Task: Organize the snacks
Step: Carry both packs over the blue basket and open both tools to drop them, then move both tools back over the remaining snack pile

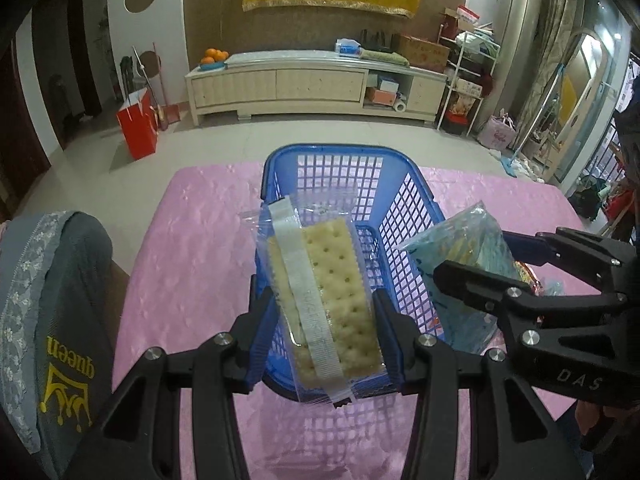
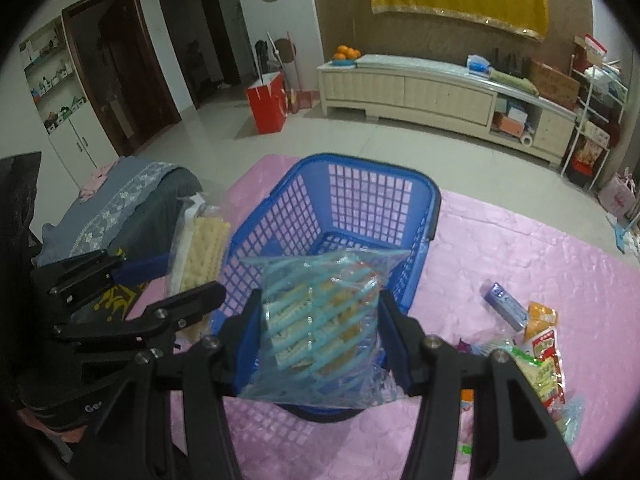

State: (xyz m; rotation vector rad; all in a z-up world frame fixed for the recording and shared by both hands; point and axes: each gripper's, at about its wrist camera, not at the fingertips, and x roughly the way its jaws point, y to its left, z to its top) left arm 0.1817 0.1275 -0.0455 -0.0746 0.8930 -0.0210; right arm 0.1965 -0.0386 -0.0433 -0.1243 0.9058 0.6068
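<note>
A blue plastic basket (image 1: 404, 216) (image 2: 320, 204) stands on the pink tablecloth (image 1: 192, 216) (image 2: 540, 256); I see nothing inside it. My left gripper (image 1: 322, 312) is shut on a clear pack of pale crackers (image 1: 328, 296), held over the basket's near rim. In the right wrist view the same cracker pack (image 2: 202, 256) shows at the basket's left side. My right gripper (image 2: 320, 320) is shut on a light blue pack of wafer snacks (image 2: 320, 320), also over the near rim. That blue pack (image 1: 464, 248) and the right gripper (image 1: 476, 260) appear to the right in the left wrist view.
Several loose snack packs (image 2: 540, 344) lie on the cloth right of the basket, among them a small purple-blue one (image 2: 506, 306). A grey chair back with a cover (image 1: 52, 320) (image 2: 132, 192) stands at the table's left. Beyond are tiled floor, a red bag (image 1: 138, 124) and a long cabinet (image 1: 316, 84).
</note>
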